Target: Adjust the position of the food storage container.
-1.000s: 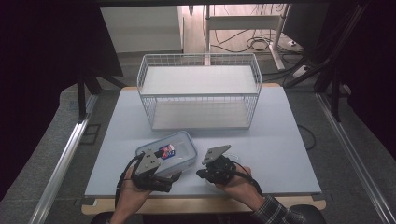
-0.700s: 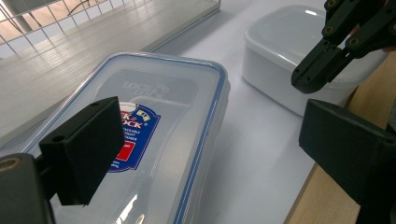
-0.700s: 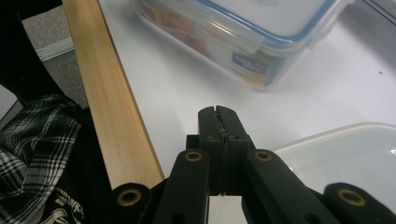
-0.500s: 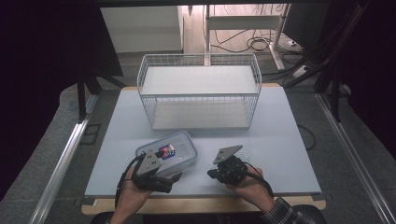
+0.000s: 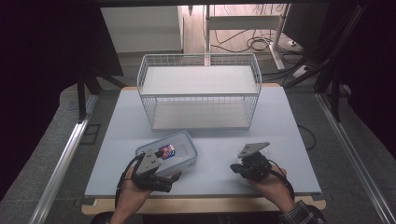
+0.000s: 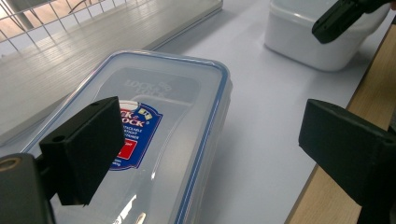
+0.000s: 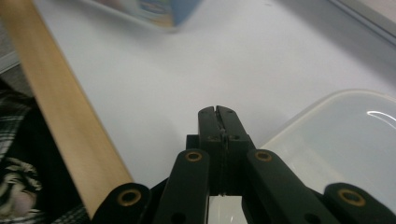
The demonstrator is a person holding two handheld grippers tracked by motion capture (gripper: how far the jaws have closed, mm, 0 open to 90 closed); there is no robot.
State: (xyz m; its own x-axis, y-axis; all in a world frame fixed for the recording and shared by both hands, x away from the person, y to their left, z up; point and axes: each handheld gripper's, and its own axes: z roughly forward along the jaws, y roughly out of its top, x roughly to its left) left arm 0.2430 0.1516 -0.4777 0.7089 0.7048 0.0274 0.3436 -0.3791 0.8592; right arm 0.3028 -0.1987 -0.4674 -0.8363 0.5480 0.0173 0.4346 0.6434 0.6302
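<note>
Clear plastic, with a blue seal line round its rim and a red-and-blue label, makes up the lidded container (image 5: 172,152) lying flat on the pale counter (image 5: 280,116), near the front edge on the person's left. It looks rigid, smooth and probably light, apparently empty; the glossy lid would likely slip under a flat pinch, so the raised rim or a short side seems the better place to take hold.

At it sits the left claw (image 6: 205,140), its two black jaws spread wide, one above the lid by the label, the other out past the container's side over the counter's wooden edge; they grip nothing. Well apart, on the person's right, the right claw (image 7: 218,119) has its jaws pressed together with nothing between them, close to a white, round-cornered plastic tub (image 7: 345,140) with a matte look.

Behind both stands a white wire basket (image 5: 200,93), stiff and open-meshed, with a slatted floor.
</note>
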